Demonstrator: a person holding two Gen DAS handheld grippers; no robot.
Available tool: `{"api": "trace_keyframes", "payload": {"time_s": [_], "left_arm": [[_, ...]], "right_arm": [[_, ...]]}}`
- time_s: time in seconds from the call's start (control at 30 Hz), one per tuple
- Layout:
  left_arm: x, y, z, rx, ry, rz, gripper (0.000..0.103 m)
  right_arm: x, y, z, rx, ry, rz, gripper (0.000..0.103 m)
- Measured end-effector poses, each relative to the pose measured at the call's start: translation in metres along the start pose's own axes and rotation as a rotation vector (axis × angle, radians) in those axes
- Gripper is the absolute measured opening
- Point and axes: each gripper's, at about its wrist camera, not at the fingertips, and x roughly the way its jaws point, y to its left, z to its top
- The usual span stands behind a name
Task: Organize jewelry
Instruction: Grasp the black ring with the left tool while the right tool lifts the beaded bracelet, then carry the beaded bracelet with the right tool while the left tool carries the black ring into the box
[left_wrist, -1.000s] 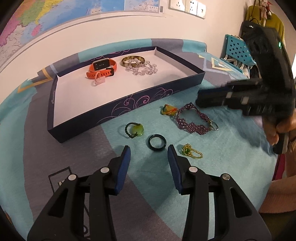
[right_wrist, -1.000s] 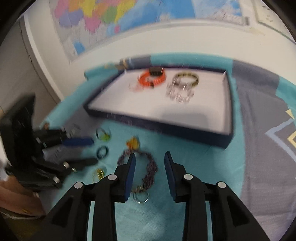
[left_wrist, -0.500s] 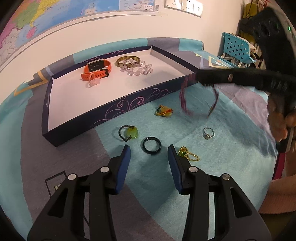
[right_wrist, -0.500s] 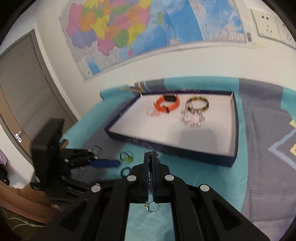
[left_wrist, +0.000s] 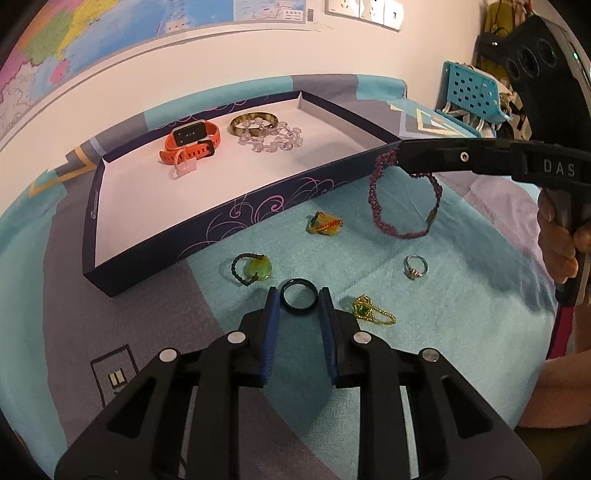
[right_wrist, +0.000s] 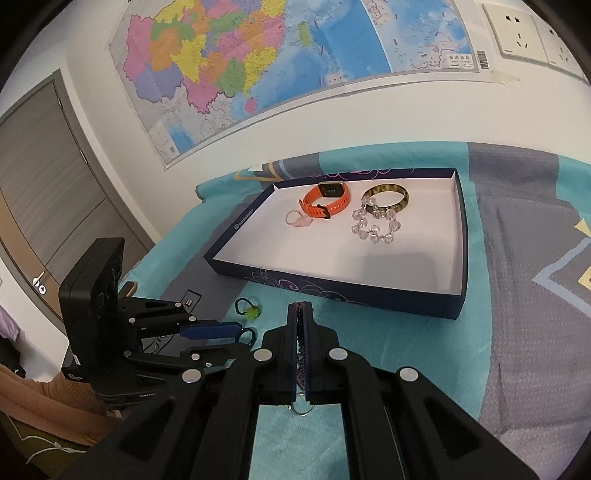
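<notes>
In the left wrist view my left gripper (left_wrist: 298, 295) is low over the teal cloth, its jaws closing with the black ring (left_wrist: 298, 297) between them, and the blue pads touch the ring's sides. My right gripper (left_wrist: 400, 157) is shut on the purple beaded bracelet (left_wrist: 402, 206), which dangles in a loop above the cloth just in front of the tray's near wall. In the right wrist view the bracelet's beads (right_wrist: 301, 343) show pinched between the closed pads. The dark blue tray (left_wrist: 258, 206) holds an orange watch (left_wrist: 190, 142), a brown bangle (left_wrist: 255, 123), a clear bead bracelet (left_wrist: 275, 140) and a pink ring (left_wrist: 183, 168).
Loose on the cloth lie a green pendant on black cord (left_wrist: 255, 267), a yellow-orange charm (left_wrist: 324, 225), a silver ring (left_wrist: 415, 266) and a gold chain with a green stone (left_wrist: 371, 314). A person's hand (left_wrist: 557, 236) grips the right tool. The wall stands behind the tray.
The right gripper shut on the purple bracelet and lifted it off the cloth, leaving the silver ring lying there. The left jaws narrowed onto the black ring.
</notes>
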Motion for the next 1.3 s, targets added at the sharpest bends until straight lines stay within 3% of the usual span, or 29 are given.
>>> {"api": "trace_keyframes", "payload": {"time_s": [0.73, 1.3], "left_arm": [[-0.031, 0.018, 0.023, -0.055, -0.107, 0.023, 0.022], [-0.02, 0.036, 0.049, -0.059, -0.124, 0.053, 0.022]], "right_arm": [[-0.007, 0.005, 0.033, -0.054, -0.053, -0.033, 0.001], [0.012, -0.005, 0.065, -0.071, -0.048, -0.063, 0.001]]}}
